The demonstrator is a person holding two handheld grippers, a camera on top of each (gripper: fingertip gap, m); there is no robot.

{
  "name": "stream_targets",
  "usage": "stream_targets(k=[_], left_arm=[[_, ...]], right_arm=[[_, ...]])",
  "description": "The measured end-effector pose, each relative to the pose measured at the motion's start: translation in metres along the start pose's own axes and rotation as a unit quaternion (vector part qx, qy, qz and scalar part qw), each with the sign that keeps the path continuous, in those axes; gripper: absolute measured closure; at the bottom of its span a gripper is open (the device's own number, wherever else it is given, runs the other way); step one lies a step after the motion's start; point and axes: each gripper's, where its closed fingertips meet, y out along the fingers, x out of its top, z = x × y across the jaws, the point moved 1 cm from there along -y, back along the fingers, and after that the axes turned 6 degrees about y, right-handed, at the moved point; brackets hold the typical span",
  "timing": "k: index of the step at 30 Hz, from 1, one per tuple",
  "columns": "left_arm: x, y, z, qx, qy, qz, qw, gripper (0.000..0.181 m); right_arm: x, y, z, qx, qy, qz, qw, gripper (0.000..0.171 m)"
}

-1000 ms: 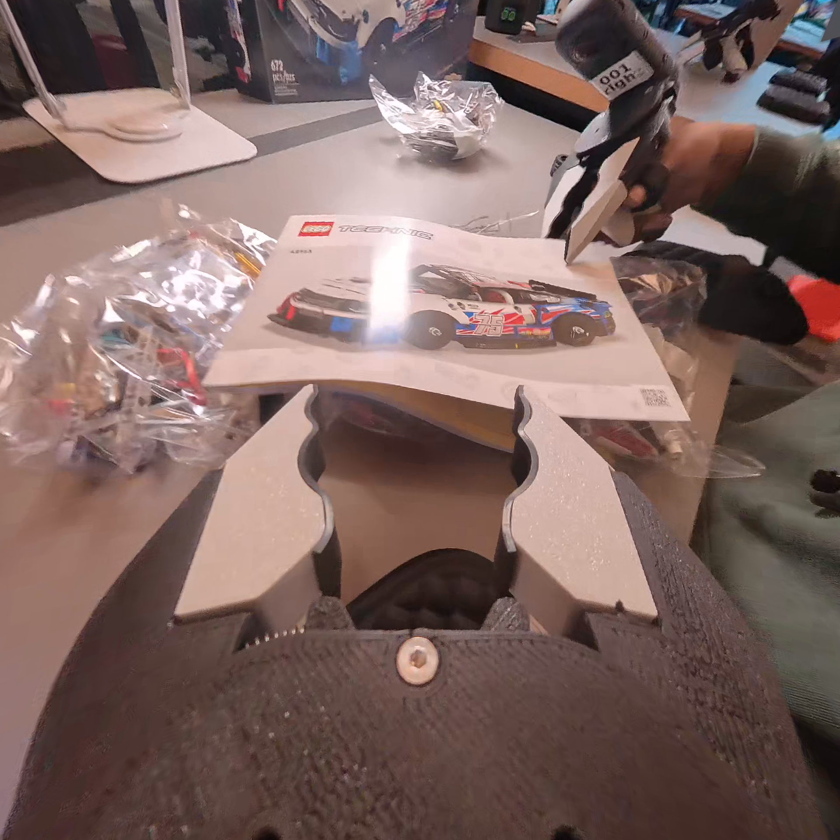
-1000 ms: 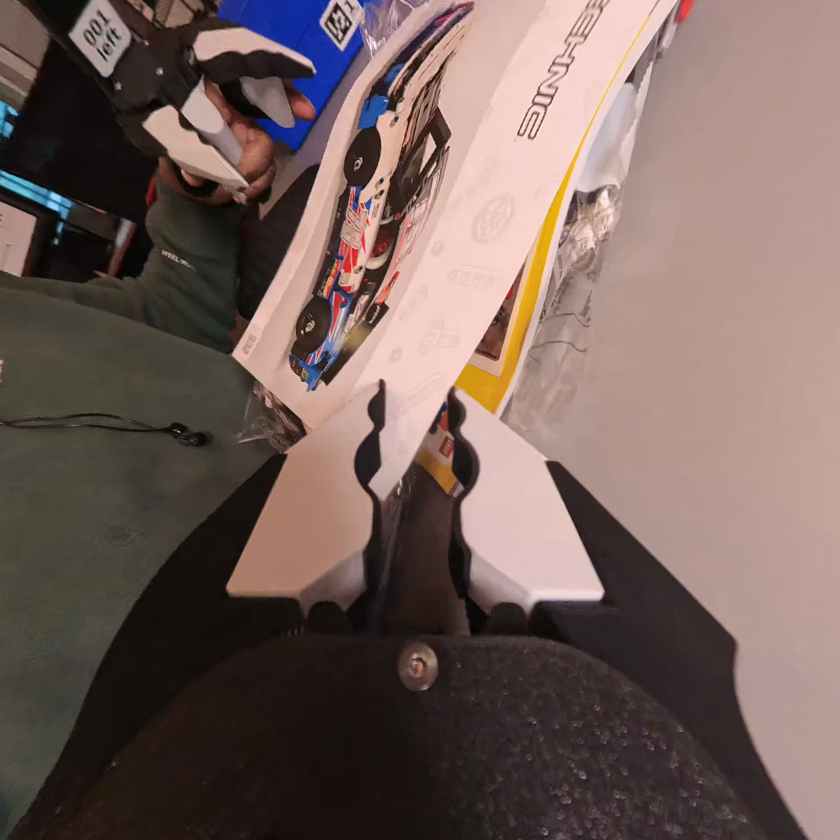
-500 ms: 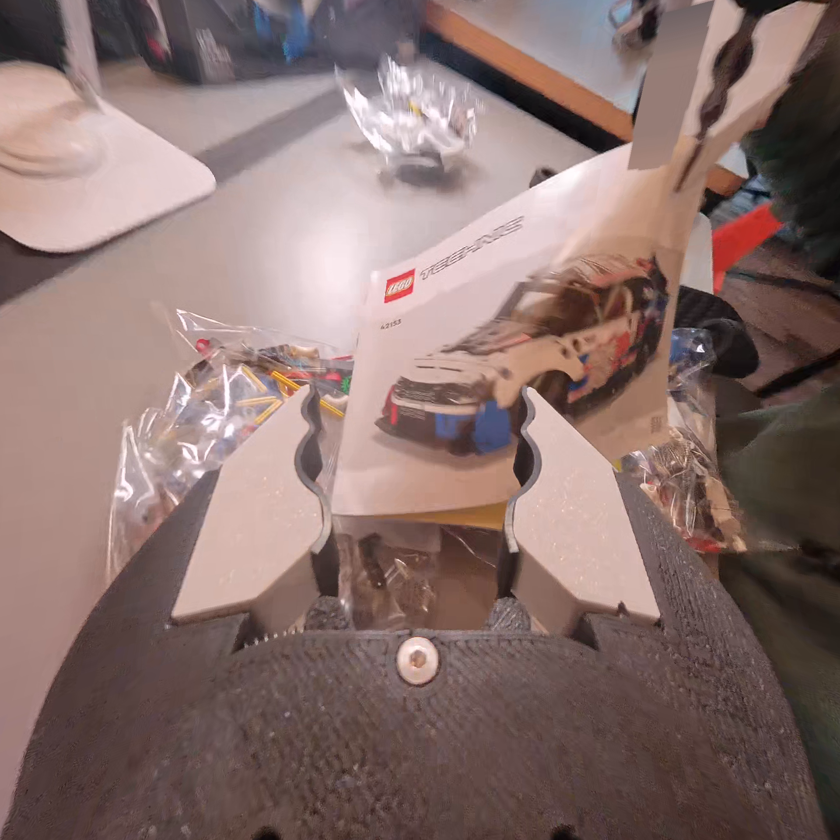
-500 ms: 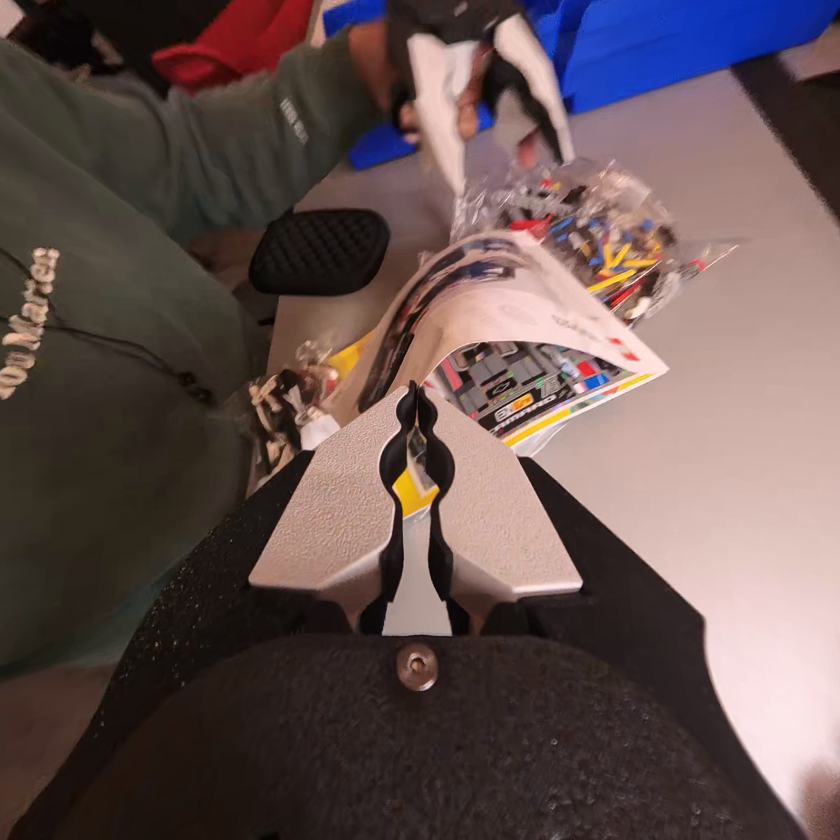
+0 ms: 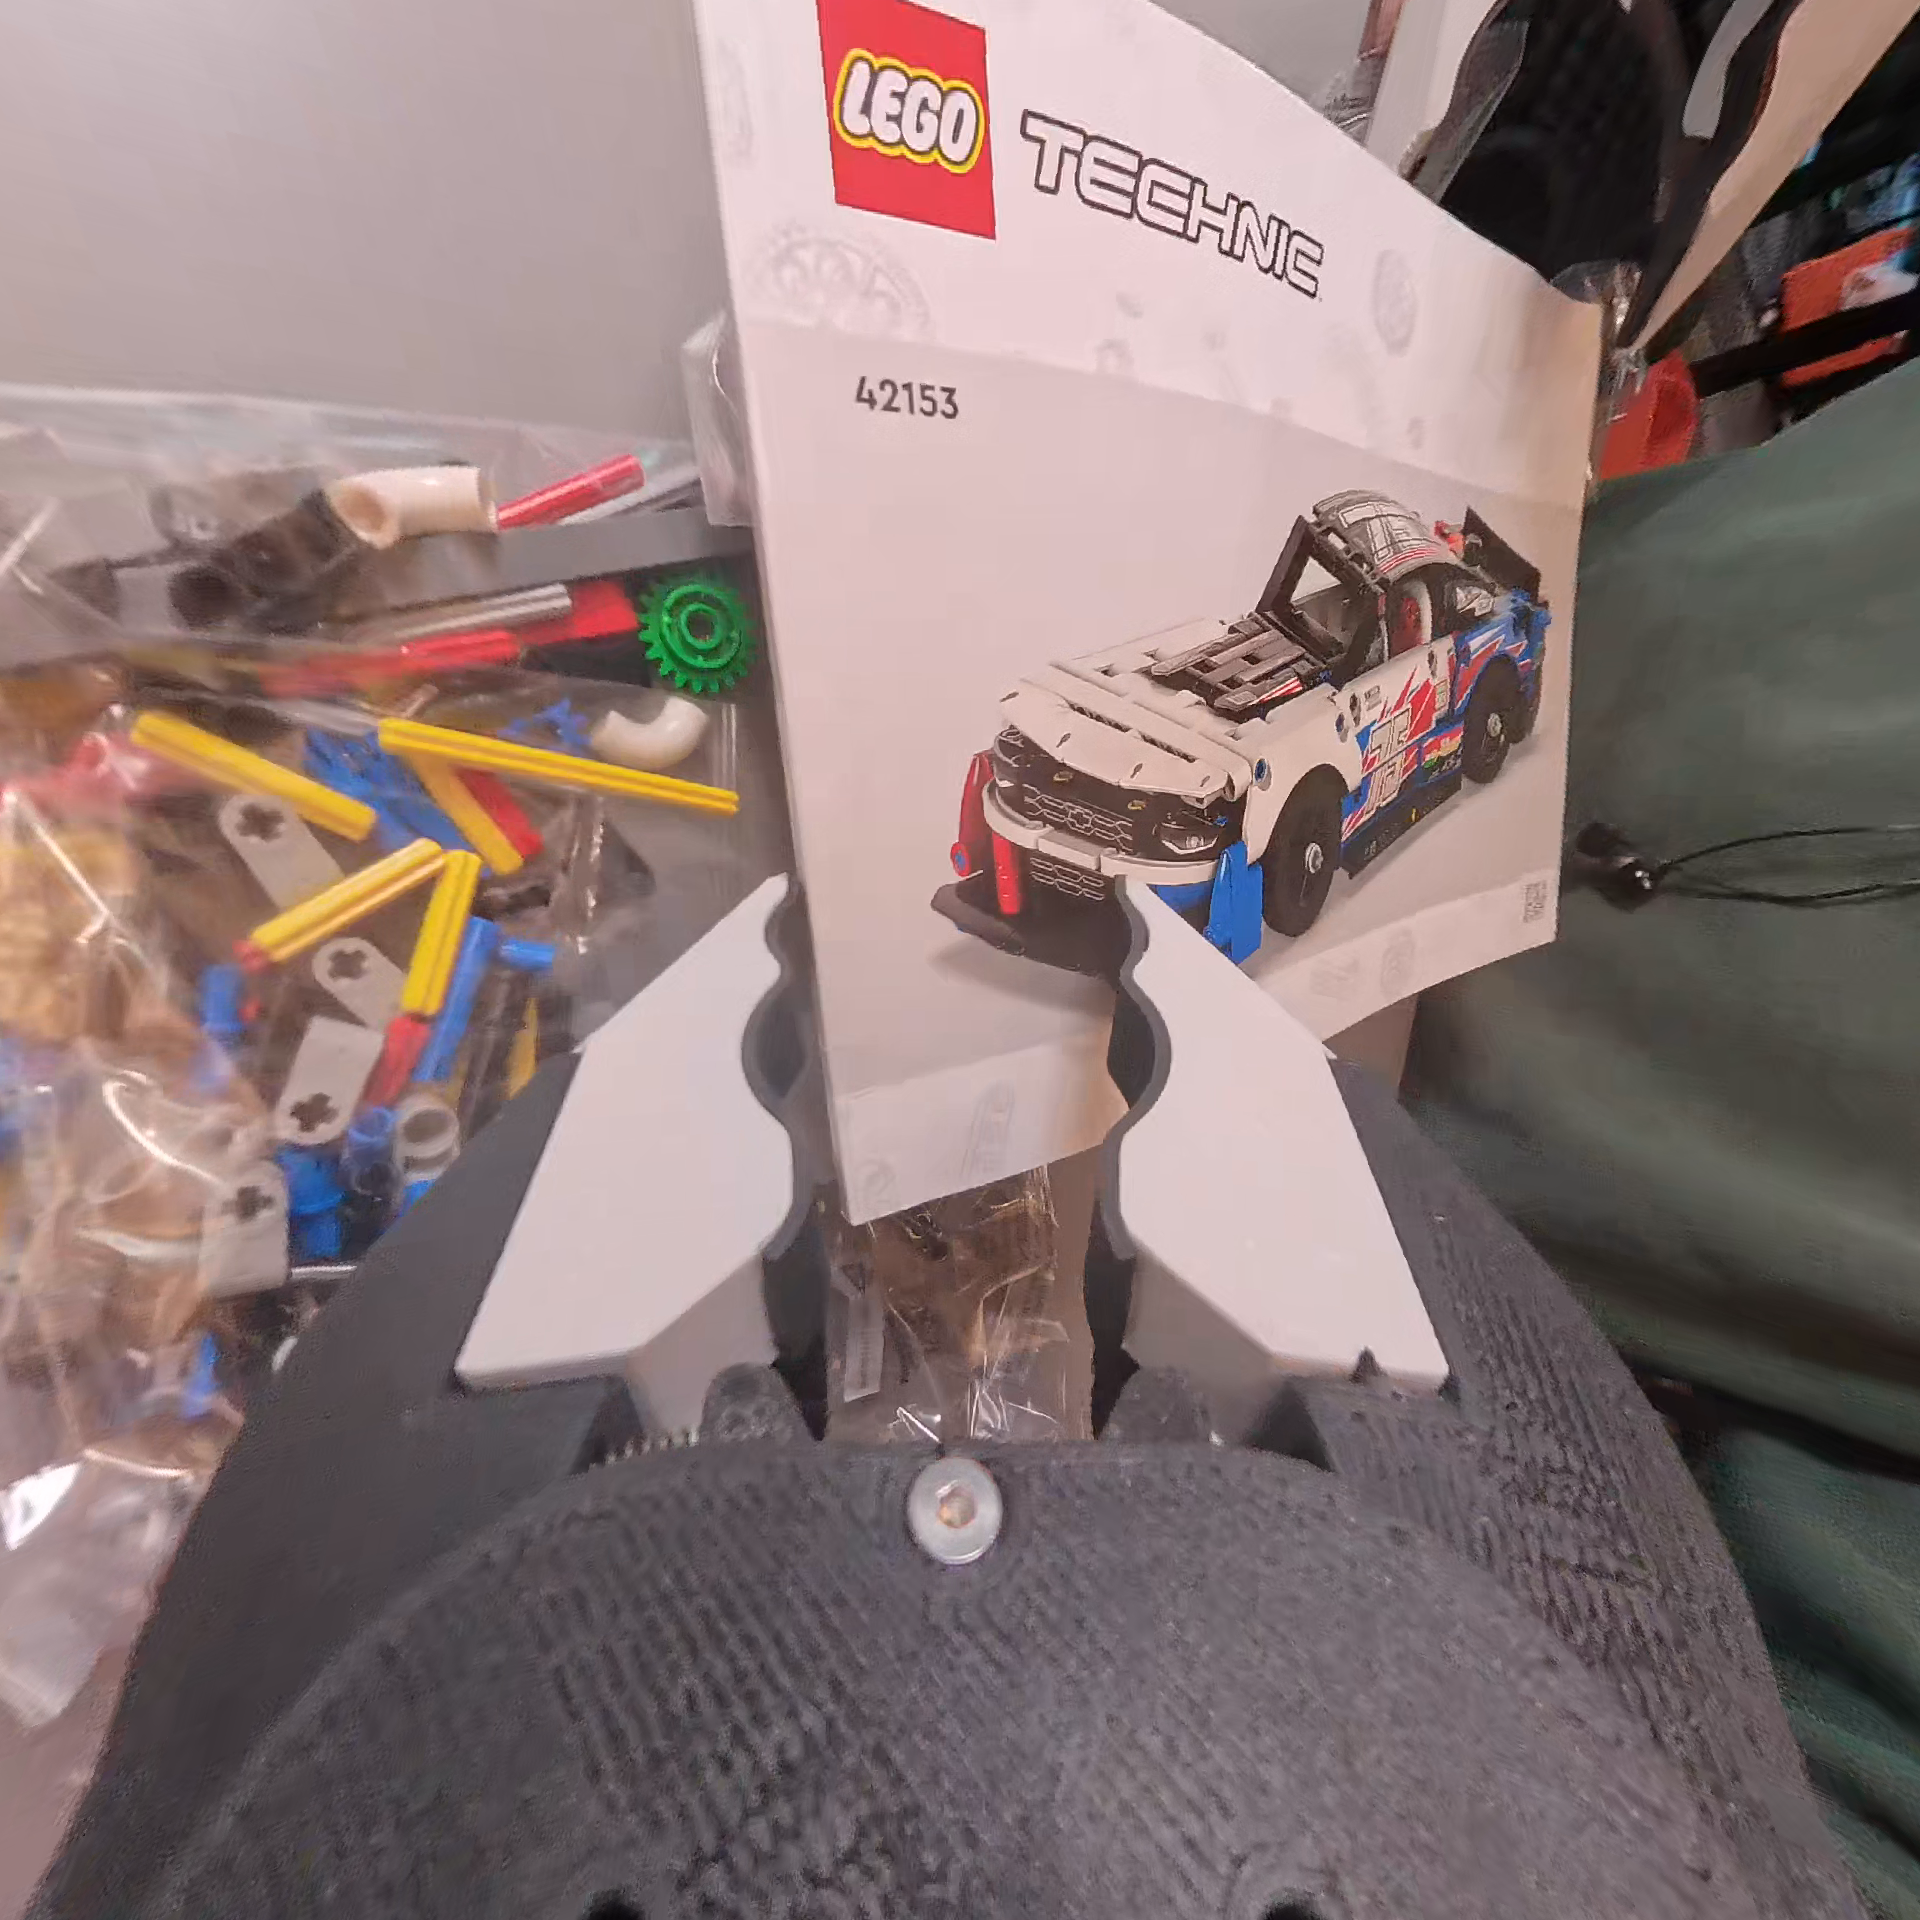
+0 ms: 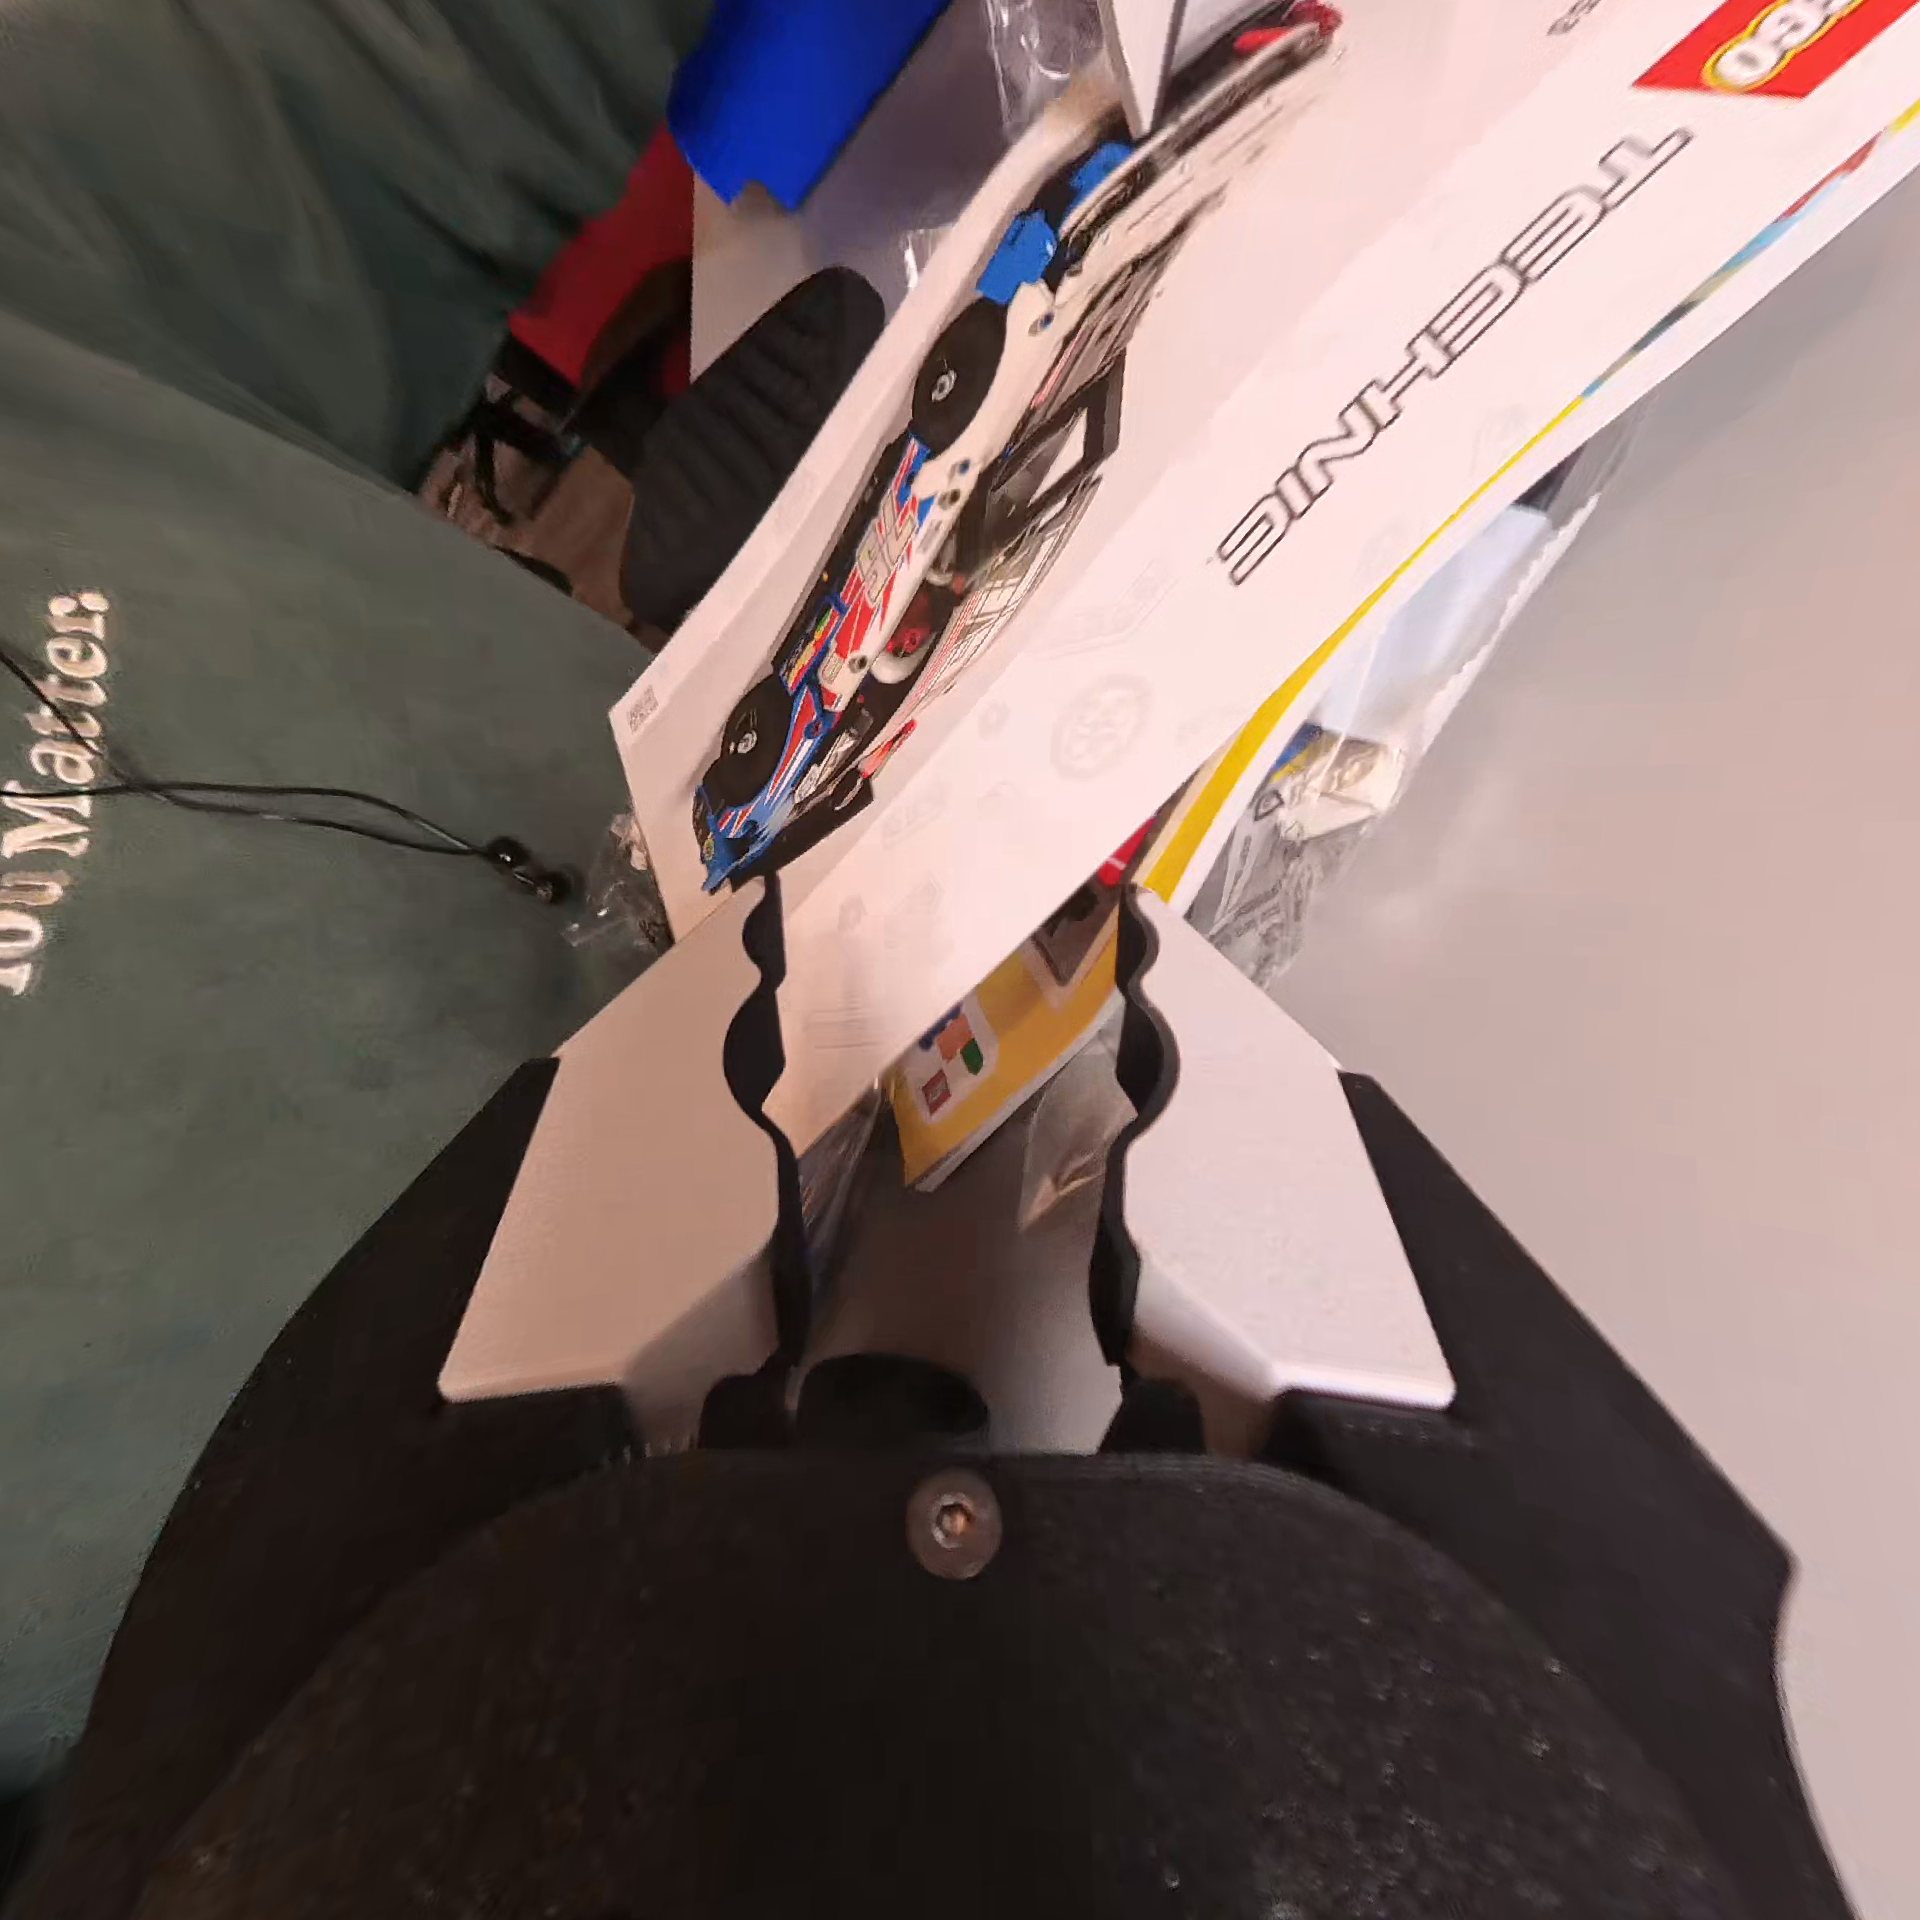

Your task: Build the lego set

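Note:
The white instruction booklet [image 5: 1091, 520] with a race car on its cover stands tilted up off the table. My left gripper [image 5: 954, 894] is open, and the booklet's lower corner sits between its jaws. A clear bag of coloured Technic parts [image 5: 312, 831] lies just left of it. A smaller bag [image 5: 956, 1288] lies under the jaws. In the right wrist view the booklet [image 6: 1195, 520] slants across the frame. My right gripper [image 6: 948, 899] is open, with another booklet corner and its yellow inner pages [image 6: 997, 1060] between the jaws.
The grey table [image 6: 1662, 935] runs along the right. The person's green sweatshirt [image 6: 260, 831] fills the left and also shows in the left wrist view [image 5: 1714, 935]. A black ribbed pad [image 6: 748, 416], a blue box [image 6: 790, 94] and a clear bag [image 6: 1320, 810] are near the booklet. One gripper's finger ends stand about 20 cm off the other's.
My right gripper was shut on the booklet's corner half a second ago and now stands open. My left gripper has moved in until the booklet's lower corner is between its jaws. The booklet stands steeper.

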Motion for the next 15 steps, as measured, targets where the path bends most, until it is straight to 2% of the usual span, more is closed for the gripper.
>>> stream_targets(k=[2,5,11,15], left_arm=[[0.005,-0.006,-0.002,0.013,0.015,-0.011,1.000,0.141],[0.024,-0.033,-0.021,0.018,0.043,-0.086,0.995,0.165],[0.038,-0.069,-0.075,0.131,0.170,-0.134,0.967,0.178],[0.050,-0.099,-0.123,0.181,0.240,-0.168,0.939,0.178]], right_arm=[[0.002,-0.002,-0.002,-0.010,-0.016,0.004,1.000,0.110],[0.004,-0.007,-0.004,-0.022,-0.035,-0.003,0.999,0.113],[0.026,-0.028,-0.004,-0.039,-0.075,-0.076,0.994,0.115],[0.052,-0.050,0.009,-0.037,-0.112,-0.145,0.982,0.104]])
